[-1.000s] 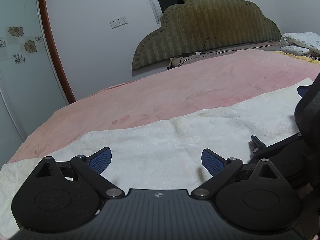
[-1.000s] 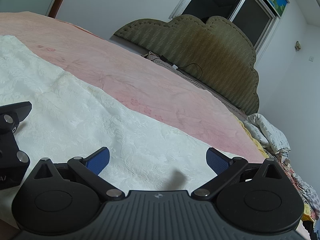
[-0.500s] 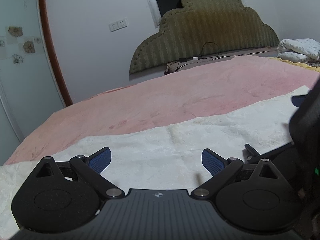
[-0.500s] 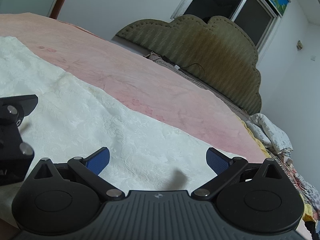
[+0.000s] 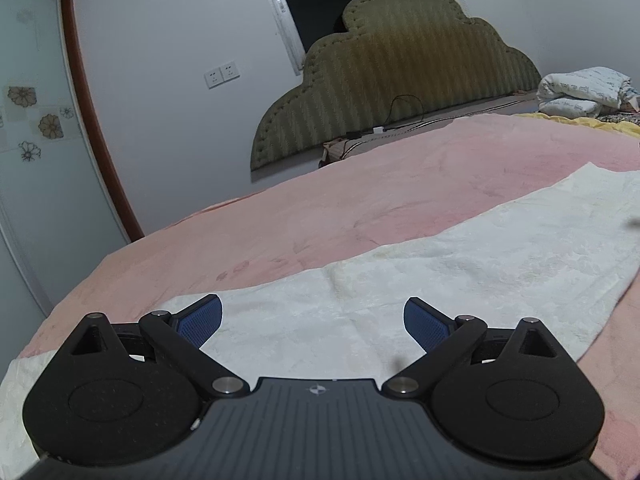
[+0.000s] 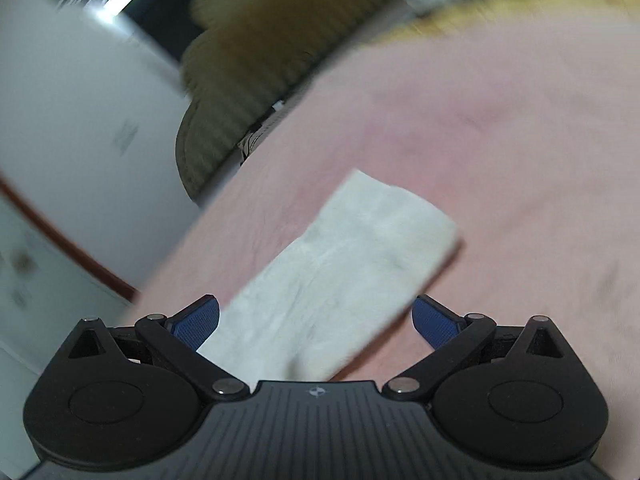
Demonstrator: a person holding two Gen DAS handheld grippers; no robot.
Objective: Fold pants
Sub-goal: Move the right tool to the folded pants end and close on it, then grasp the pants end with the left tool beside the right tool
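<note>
The right tongs point(image 6: 316, 316) have swung round, their view now blurred; both they and the left tongs point(image 5: 313, 319) are spread, holding nothing. The cream textured cloth pants point(image 5: 460, 264) lie flat on the pink bed blanket point(image 5: 360, 208), near end cut off.

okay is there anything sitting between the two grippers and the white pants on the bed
Nothing visible does. The white pants lie flat on the pink blanket, directly ahead of the open left gripper. The right gripper, also open, looks along them in a blurred view, with only cloth ahead.
</note>
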